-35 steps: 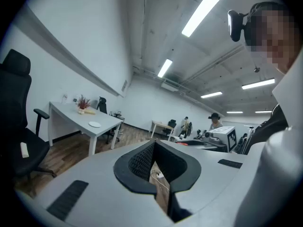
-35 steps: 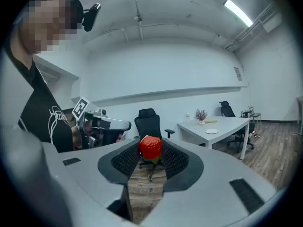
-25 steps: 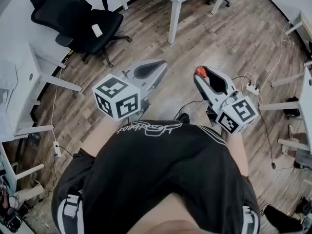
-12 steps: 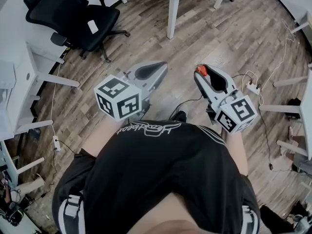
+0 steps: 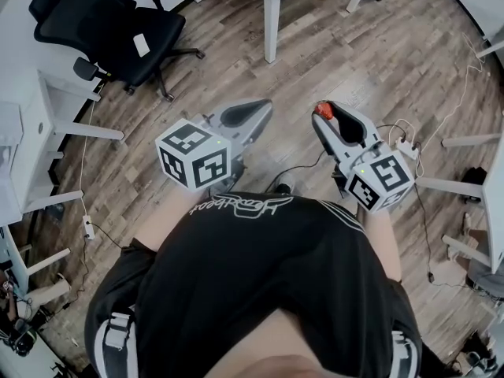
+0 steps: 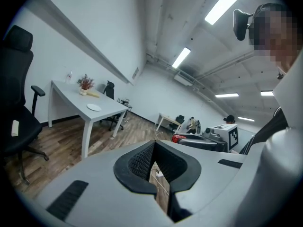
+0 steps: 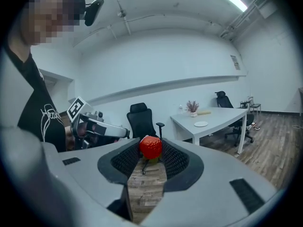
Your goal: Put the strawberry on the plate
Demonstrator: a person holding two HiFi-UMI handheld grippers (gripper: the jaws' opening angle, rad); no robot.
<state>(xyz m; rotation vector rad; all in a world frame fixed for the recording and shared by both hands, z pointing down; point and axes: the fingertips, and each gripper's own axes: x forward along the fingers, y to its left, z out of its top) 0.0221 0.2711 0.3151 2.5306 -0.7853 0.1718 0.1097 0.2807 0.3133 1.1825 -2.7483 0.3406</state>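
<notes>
A red strawberry sits pinched between the dark pads of my right gripper, held in the air over the wooden floor. In the head view the strawberry shows at the tip of the right gripper. My left gripper hovers beside it at about the same height. Its jaws are nearly together with nothing between them. A small white plate lies on a white table some way ahead. The right gripper view also shows the plate on that table.
A black office chair stands at the upper left, and the white table's leg is at the top middle. White desk frames line the left side. Cables and a power strip lie on the floor at right.
The chair and table have slid slightly up and to the left in the head view. Both grippers keep about the same pose, and the strawberry stays in the right jaws.
</notes>
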